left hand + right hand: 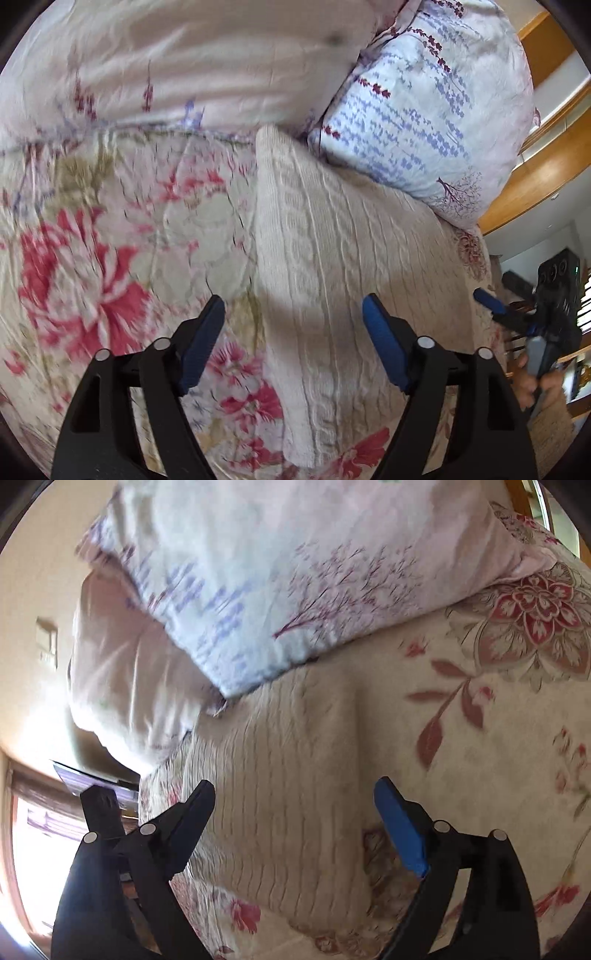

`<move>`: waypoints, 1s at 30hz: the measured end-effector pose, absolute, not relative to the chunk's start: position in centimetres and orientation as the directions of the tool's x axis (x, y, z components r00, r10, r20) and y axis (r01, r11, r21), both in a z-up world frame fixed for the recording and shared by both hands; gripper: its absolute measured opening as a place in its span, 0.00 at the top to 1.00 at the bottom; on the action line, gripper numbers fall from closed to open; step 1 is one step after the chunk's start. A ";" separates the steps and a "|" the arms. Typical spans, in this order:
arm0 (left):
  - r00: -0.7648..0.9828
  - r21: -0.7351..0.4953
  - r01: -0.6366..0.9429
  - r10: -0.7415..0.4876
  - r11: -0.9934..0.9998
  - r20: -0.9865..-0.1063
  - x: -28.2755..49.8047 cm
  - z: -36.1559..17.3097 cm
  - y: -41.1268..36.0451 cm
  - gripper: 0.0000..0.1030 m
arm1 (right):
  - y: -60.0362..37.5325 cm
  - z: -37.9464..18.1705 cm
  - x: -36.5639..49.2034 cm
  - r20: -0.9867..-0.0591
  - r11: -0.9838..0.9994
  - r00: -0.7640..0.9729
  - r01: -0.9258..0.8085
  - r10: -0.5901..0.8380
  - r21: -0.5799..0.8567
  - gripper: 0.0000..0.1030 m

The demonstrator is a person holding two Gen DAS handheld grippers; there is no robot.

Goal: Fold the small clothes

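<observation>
- cream knit sweater [332, 258] lies flat on the flowery bedspread [110, 229], top end just under the 2 pillows [424, 122]
- left gripper [293, 343] spread wide above it, gripping nothing
- right gripper [295, 827] same deal, wide apart, nothing between the pads

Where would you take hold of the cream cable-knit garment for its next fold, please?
Probably the cream cable-knit garment is best pinched at its long raised left edge, coming from the floral bedspread side. That edge stands up in a ridge, while the far end butts against the lavender-print pillow.
</observation>
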State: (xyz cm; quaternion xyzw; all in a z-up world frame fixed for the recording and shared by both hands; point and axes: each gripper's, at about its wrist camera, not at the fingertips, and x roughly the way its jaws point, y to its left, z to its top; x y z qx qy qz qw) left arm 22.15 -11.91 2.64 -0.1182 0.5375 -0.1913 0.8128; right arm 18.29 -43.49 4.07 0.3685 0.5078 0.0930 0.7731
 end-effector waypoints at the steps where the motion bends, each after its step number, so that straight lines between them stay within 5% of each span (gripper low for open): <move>1: 0.349 -0.386 0.193 -0.431 0.902 -0.832 22.5 2.9 -12.2 0.20 | -44.1 3.6 18.8 -0.720 0.697 0.450 0.255 0.528 0.671 0.13; 16: 0.270 -0.337 0.251 -0.400 0.907 -0.876 24.3 1.7 -16.2 0.11 | -45.0 -0.9 20.4 -0.724 0.625 0.373 0.368 0.580 0.689 0.13; 24: 0.230 -0.415 0.209 -0.457 0.885 -0.859 25.7 0.4 -16.7 0.10 | -43.8 -0.9 21.0 -0.724 0.645 0.365 0.331 0.585 0.689 0.13; 30: 0.209 -0.520 0.155 -0.542 0.840 -0.814 26.1 -0.5 -16.1 0.16 | -41.1 -1.3 22.0 -0.708 0.665 0.298 0.247 0.640 0.705 0.28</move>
